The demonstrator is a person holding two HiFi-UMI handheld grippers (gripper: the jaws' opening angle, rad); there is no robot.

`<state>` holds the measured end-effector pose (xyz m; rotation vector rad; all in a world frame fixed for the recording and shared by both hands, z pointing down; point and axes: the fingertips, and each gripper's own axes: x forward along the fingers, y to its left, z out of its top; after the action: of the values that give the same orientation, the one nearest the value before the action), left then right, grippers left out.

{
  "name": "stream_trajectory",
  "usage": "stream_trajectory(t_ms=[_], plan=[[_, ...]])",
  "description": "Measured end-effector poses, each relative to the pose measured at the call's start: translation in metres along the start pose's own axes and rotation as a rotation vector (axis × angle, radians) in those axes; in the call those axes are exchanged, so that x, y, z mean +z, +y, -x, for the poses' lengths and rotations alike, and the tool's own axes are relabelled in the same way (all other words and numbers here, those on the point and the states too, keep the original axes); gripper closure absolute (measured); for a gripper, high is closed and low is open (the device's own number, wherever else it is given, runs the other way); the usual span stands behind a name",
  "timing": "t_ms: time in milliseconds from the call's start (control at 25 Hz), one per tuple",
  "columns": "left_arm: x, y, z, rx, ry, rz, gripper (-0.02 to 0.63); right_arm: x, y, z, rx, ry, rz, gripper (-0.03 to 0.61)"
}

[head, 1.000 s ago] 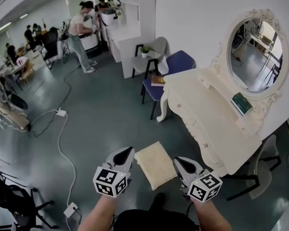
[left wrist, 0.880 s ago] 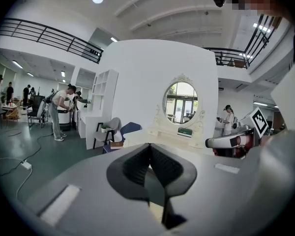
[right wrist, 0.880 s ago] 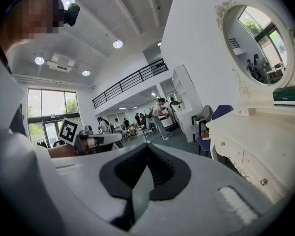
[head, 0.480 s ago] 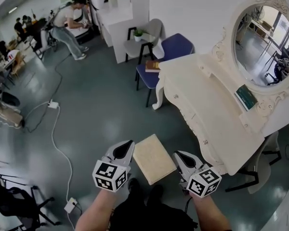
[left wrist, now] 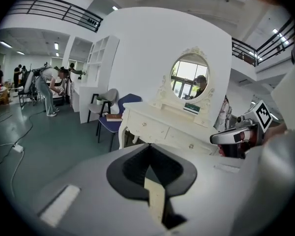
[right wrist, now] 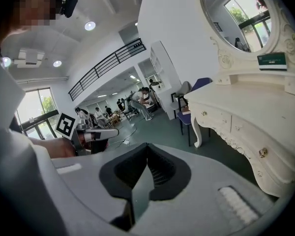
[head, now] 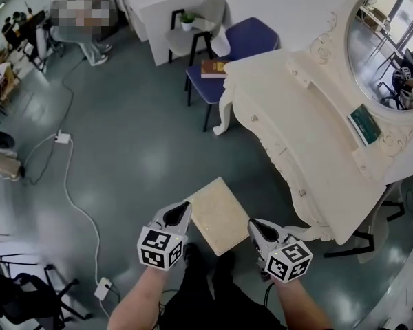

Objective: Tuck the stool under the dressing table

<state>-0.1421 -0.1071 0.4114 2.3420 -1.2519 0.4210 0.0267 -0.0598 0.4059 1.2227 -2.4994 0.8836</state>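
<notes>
Grey left gripper (head: 182, 210) and right gripper (head: 255, 227), black-lined inside, bear white cubes (head: 160, 248) with black square markers; dark clothing (head: 206, 301).

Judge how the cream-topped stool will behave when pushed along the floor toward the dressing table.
The stool has a padded-looking top, so it probably gives slightly under the jaws. The glossy floor suggests it would slide fairly easily. Its legs are hidden; pushed only at the top, it might tip or swivel.

Bright, even light from ceiling lamps (right wrist: 90, 25) and a window (right wrist: 42, 107) fills the room, the glossy floor (head: 148, 163) shows pale glare patches, shadows are soft, straight lines bow toward the edges, and both gripper views darken to black corners.
</notes>
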Motion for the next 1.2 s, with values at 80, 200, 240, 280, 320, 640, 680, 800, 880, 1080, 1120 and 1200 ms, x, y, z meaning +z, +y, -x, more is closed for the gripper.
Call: stream_trajectory(t_ms=[80,200,240,280,320,640,680,800,880,1080,1120,1200], plan=[[-0.02,0.007,-0.011,-0.006,0.037,0.011,0.594,-0.017,-0.007,-0.008,-0.016,0.03,-0.015,0.55],[-0.048,0.016,-0.028,-0.016,0.079,0.026,0.594,-0.04,-0.019,-0.023,-0.035,0.065,-0.035,0.528],[-0.057,0.019,-0.035,-0.021,0.09,0.031,0.594,-0.048,-0.023,-0.03,-0.04,0.075,-0.041,0.524],[-0.066,0.022,-0.042,-0.025,0.102,0.037,0.594,-0.057,-0.028,-0.036,-0.045,0.085,-0.05,0.519],[-0.076,0.026,-0.05,-0.031,0.116,0.045,0.594,-0.066,-0.033,-0.043,-0.05,0.096,-0.06,0.514],[-0.162,0.054,-0.104,-0.037,0.24,0.11,0.594,-0.148,-0.063,-0.083,-0.094,0.173,-0.143,0.481],[-0.174,0.057,-0.11,-0.038,0.259,0.112,0.594,-0.159,-0.066,-0.087,-0.097,0.178,-0.16,0.471],[-0.205,0.064,-0.125,-0.041,0.309,0.104,0.577,-0.189,-0.072,-0.097,-0.109,0.202,-0.193,0.463],[-0.22,0.069,-0.134,-0.044,0.33,0.094,0.573,-0.21,-0.077,-0.1,-0.122,0.229,-0.197,0.463],[-0.257,0.078,-0.15,-0.055,0.389,0.051,0.553,-0.263,-0.092,-0.108,-0.159,0.278,-0.219,0.463],[-0.264,0.079,-0.152,-0.06,0.401,0.052,0.547,-0.274,-0.095,-0.11,-0.168,0.284,-0.228,0.463],[-0.277,0.08,-0.157,-0.069,0.419,0.063,0.524,-0.295,-0.103,-0.114,-0.188,0.292,-0.248,0.459]])
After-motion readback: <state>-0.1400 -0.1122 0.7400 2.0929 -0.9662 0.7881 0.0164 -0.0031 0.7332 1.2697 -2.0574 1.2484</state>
